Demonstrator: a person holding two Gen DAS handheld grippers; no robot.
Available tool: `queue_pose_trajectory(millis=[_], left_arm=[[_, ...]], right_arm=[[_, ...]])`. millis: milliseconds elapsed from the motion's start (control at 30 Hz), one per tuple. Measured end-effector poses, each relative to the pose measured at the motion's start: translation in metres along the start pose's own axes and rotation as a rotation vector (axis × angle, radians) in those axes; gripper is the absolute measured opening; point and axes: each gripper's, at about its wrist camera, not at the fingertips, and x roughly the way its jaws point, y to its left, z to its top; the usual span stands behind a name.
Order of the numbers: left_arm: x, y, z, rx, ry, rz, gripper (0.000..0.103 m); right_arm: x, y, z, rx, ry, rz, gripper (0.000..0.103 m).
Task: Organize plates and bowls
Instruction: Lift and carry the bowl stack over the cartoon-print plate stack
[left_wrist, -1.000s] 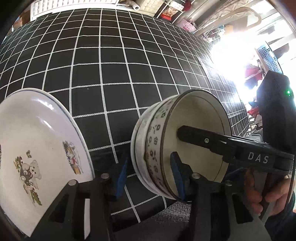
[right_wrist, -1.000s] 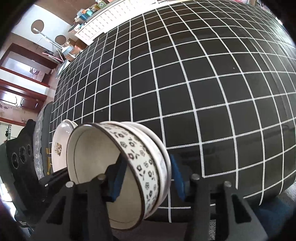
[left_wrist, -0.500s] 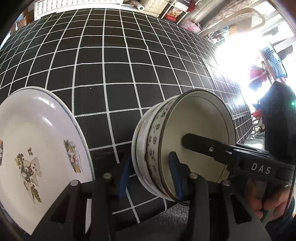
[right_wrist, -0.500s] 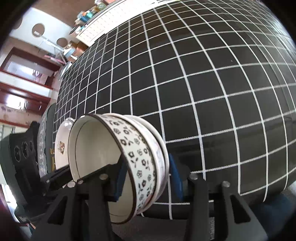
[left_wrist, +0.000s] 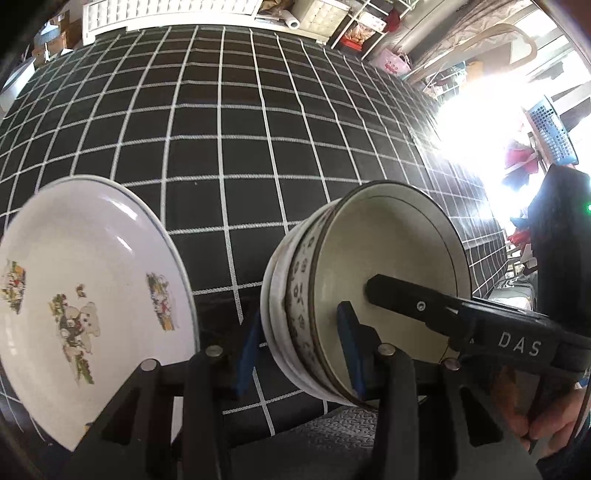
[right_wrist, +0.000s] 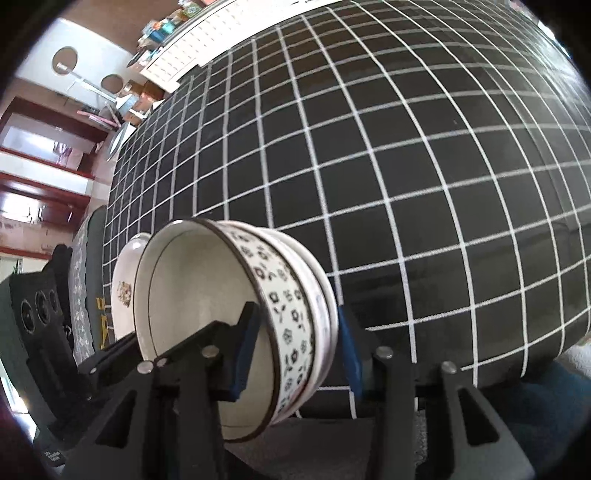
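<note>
A stack of nested bowls (left_wrist: 314, 306), the inner one white with a black flower pattern, sits near the table's front edge. My left gripper (left_wrist: 299, 350) is shut on one side of the stack's rim. My right gripper (right_wrist: 295, 350) is shut on the opposite side of the same bowls (right_wrist: 284, 314), with one finger inside the inner bowl. A white plate with a bear picture (left_wrist: 85, 295) lies to the left of the bowls; it also shows behind them in the right wrist view (right_wrist: 123, 291).
The table carries a black cloth with a white grid (left_wrist: 240, 147). Its front edge runs just under both grippers. A white slatted panel (left_wrist: 166, 11) and shelves with clutter stand beyond the far edge. A black bag (right_wrist: 40, 314) lies left of the table.
Both grippers keep their hold on the bowl stack. The stack has shifted slightly in both views, and more of the far table shows in the left wrist view.
</note>
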Motion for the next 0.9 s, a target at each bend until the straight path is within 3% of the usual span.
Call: queue_pose_trajectory(millis=[267,500,700,900], left_arm=[[-0.043,0.010,0.011,-0.022,-0.071,0.032,0.039],[-0.085,0.041,0.029,-0.079,-0.122,0.059,0.039],[-0.111,0.087,0.027,-0.151,-0.159,0.085,0.039],[-0.111,0.122,0.009,-0.214,-0.146,0.116,0.039]], right_arm=[[-0.016,0.044,0.008,-0.075,-0.019,0.020,0.046],[-0.014,0.099,0.021,-0.178,-0.021,0.022,0.046],[0.007,0.137,0.026,-0.230,0.010,0.051,0.046],[0.042,0.160,0.020,-0.262,0.077,0.065,0.046]])
